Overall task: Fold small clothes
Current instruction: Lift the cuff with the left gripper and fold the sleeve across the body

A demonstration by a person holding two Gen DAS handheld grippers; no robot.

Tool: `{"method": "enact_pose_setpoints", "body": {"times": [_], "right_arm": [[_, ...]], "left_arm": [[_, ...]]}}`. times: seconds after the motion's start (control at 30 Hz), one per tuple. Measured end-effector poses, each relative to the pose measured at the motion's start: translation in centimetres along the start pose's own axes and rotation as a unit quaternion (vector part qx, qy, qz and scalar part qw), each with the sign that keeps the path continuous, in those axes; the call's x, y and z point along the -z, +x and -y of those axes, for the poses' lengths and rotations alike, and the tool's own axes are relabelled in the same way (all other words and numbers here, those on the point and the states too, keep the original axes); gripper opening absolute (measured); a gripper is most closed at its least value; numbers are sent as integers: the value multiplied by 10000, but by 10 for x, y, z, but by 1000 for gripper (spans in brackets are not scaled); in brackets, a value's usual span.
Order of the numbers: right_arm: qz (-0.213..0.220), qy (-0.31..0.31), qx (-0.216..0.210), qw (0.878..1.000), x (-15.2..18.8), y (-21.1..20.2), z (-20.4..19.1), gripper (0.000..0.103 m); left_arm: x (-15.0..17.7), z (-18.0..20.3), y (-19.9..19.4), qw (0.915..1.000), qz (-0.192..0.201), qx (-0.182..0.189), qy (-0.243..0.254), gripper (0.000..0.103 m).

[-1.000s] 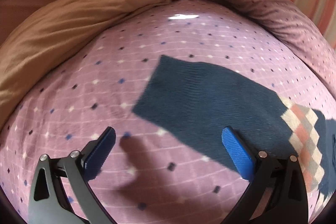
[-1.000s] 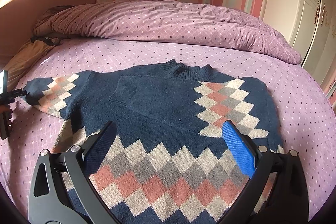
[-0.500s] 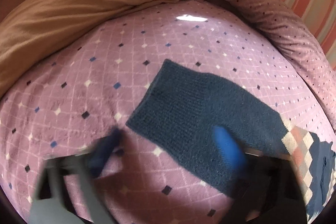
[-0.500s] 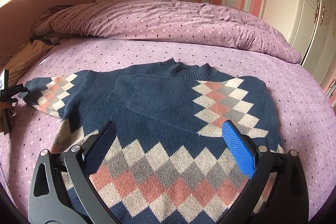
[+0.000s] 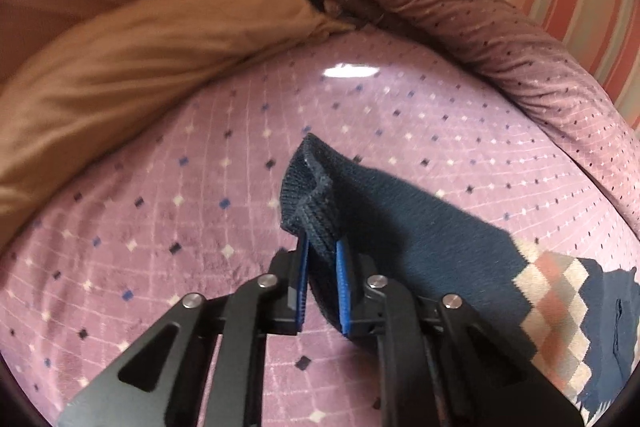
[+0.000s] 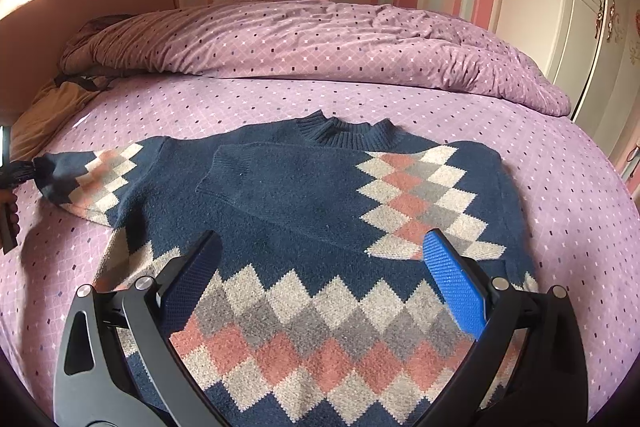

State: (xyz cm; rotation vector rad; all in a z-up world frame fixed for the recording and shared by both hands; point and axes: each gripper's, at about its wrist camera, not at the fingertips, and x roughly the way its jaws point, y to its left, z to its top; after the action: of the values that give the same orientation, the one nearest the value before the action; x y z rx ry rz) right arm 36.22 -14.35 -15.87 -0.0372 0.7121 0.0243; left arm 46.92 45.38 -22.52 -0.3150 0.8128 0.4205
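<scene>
A navy sweater [image 6: 304,195] with pink, grey and cream diamonds lies flat on the purple bed sheet [image 6: 560,207]. Its right sleeve is folded across the chest, and its left sleeve [image 6: 100,175] stretches out to the left. In the left wrist view my left gripper [image 5: 320,247] has its jaws closing tight on that sleeve's ribbed cuff [image 5: 308,187]. The blue pads pinch the cuff, which is bunched and lifted off the sheet. My right gripper [image 6: 322,243] hovers open over the sweater's lower front with nothing between its fingers.
A rolled purple duvet [image 6: 320,43] lies along the far side of the bed. A tan pillow [image 5: 120,67] sits at the head end by the brown headboard. A white wardrobe [image 6: 580,7] stands to the right, in front of a striped wall.
My left gripper went from wide open beside the flat cuff to shut on it, and the cuff is now bunched and raised. The right gripper has stayed still.
</scene>
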Motion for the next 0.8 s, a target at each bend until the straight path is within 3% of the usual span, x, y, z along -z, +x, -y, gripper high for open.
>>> {"method": "enact_pose_setpoints", "body": {"times": [0.27,0.43,0.8], "right_arm": [[109,48,-44,9999,-11,-12,23,100],[165,9,9,9999,-25,-16,46,100],[88,429,56,9990,-57,-9,122,100]], "left_arm": [[-14,41,-43,9980,384,-63,503,12],[-15,103,-91,9907,809,-34,1097,12],[13,244,-166,9847,1047,250,1369,12]]}}
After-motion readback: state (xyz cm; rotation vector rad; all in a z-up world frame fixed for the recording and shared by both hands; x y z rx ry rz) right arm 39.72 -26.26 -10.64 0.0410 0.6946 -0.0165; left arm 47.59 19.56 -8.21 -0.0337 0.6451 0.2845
